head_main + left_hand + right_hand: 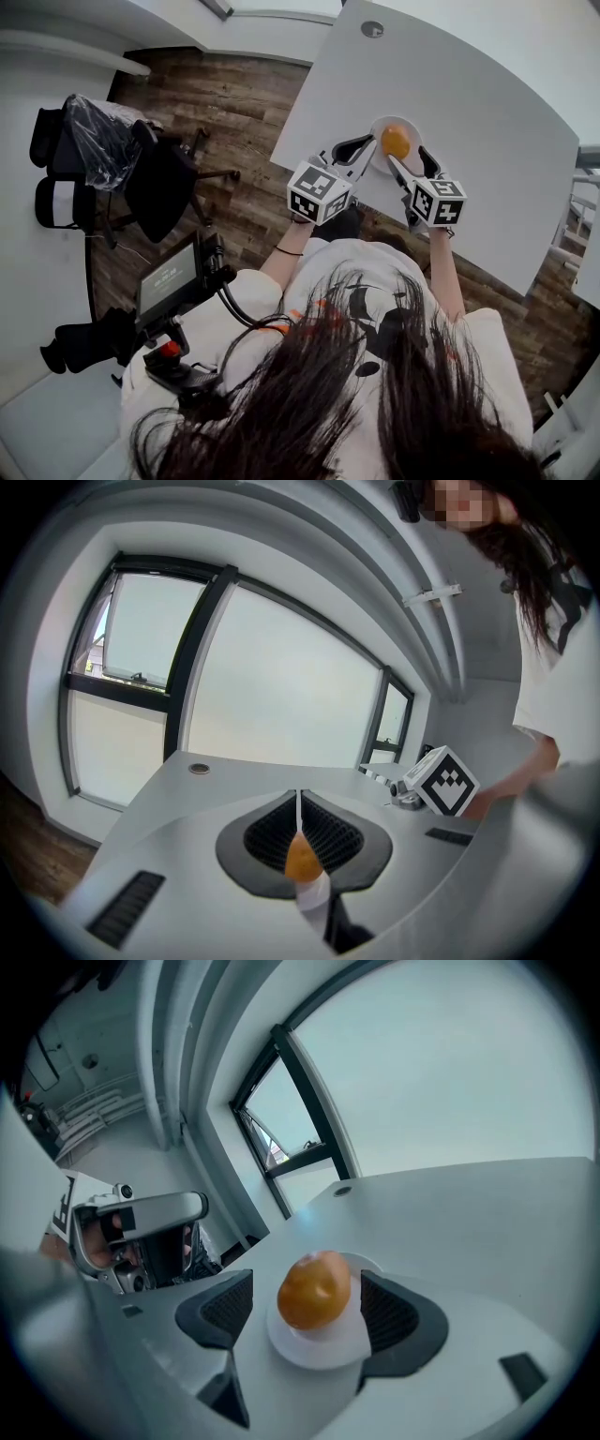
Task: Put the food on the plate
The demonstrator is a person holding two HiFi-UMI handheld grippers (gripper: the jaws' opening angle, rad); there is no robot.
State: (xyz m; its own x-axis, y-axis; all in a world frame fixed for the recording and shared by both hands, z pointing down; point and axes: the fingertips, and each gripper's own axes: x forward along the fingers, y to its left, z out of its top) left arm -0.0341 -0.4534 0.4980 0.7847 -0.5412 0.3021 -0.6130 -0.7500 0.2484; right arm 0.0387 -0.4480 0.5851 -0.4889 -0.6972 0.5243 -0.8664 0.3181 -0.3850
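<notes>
Scene: seen from above, I stand at a white table [487, 112] with a gripper in each hand, both reaching towards a small white plate [382, 123] close to my edge of the table.
Food [314, 1290]: a smooth, glossy, orange-yellow ball, like a small fruit, sitting on the plate at about its middle.
Right gripper [309, 1309]: the jaws are spread wide, one on each side of the food, and neither touches it, so it grips nothing.
Left gripper [298, 810]: the jaws are pressed together with nothing between them (the food only shows farther off, through the gap below the pads).
Key relation: the food lies straight ahead of my right gripper, between its jaws. My left gripper is just beside the plate's left rim, so the right is nearer.
Long axis: none to speak of, since the food is nearly as wide as it is tall.
Judgement: the task looks done. The next move is probably to draw the right gripper straight back without nudging the food.
</notes>
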